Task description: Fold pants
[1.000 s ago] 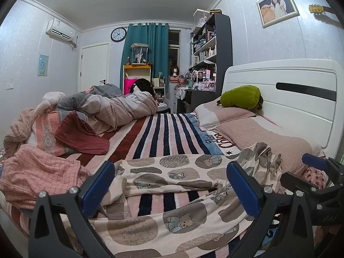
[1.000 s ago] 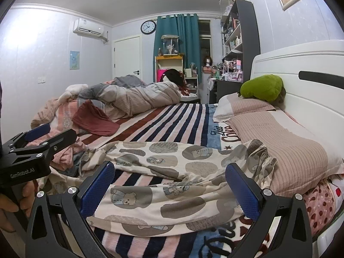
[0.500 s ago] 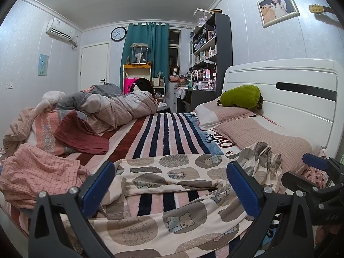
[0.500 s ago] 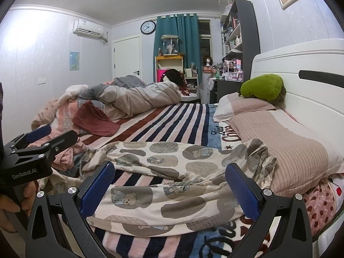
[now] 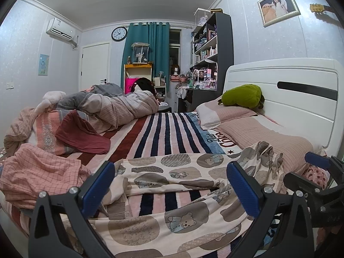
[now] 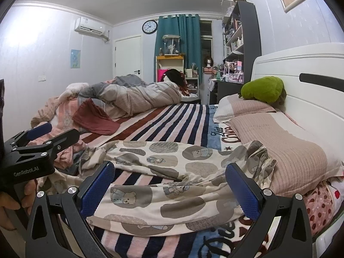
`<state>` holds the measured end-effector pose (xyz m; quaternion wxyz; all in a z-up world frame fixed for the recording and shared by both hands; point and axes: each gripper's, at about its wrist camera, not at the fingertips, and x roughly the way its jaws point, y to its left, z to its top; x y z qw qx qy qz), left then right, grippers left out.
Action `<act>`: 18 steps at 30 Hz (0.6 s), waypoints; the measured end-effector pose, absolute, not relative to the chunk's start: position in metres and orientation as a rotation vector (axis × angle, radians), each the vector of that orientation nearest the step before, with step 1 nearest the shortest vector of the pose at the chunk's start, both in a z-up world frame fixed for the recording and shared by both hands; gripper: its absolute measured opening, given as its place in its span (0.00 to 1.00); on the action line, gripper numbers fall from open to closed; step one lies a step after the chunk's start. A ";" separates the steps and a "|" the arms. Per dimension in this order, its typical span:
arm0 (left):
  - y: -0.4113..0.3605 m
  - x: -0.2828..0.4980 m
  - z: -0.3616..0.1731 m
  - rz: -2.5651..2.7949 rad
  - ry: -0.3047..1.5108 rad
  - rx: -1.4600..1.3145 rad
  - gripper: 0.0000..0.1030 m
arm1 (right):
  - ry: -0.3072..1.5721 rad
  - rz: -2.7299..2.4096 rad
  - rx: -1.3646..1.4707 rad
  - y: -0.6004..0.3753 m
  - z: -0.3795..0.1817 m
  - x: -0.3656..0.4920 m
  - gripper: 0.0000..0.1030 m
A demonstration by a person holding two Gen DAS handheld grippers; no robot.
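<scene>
- The bear-print pants [image 5: 172, 206] are spread across the near end of the striped blanket [image 5: 163, 133], waistband bunched at the right against the pillow [image 6: 286, 150].
- Thin, floppy cotton by the look of it, so probably light and wrinkle-prone.
- I'd pinch the waistband and the leg cuffs.
- Left gripper [image 5: 172, 191] and right gripper [image 6: 169, 189] both hover wide apart, holding nothing.

The pants [image 5: 172, 193] lie spread across the near part of the bed [image 5: 167, 133], their waistband bunched against the nearer pillow [image 5: 264, 137] on the right. Behind that pillow lies a second pillow [image 5: 223, 114] with a plush toy [image 5: 243, 95] on it, both before the headboard [image 5: 301, 99]. To the left sits a heap of clothes [image 5: 38, 172]; farther back, a rumpled quilt [image 5: 120, 109]. Both grippers, left [image 5: 169, 191] and right [image 6: 169, 190], hang gaping over the pants.
</scene>
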<state>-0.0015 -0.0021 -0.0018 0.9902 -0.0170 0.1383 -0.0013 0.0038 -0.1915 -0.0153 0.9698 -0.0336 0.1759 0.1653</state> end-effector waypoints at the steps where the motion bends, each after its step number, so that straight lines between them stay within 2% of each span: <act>1: -0.002 -0.001 -0.002 -0.003 0.278 -0.034 0.99 | 0.355 0.333 -0.071 -0.190 -0.015 0.003 0.99; 18: 0.010 0.007 -0.013 0.013 0.311 -0.013 0.99 | 0.361 0.303 -0.113 -0.175 -0.011 0.006 0.99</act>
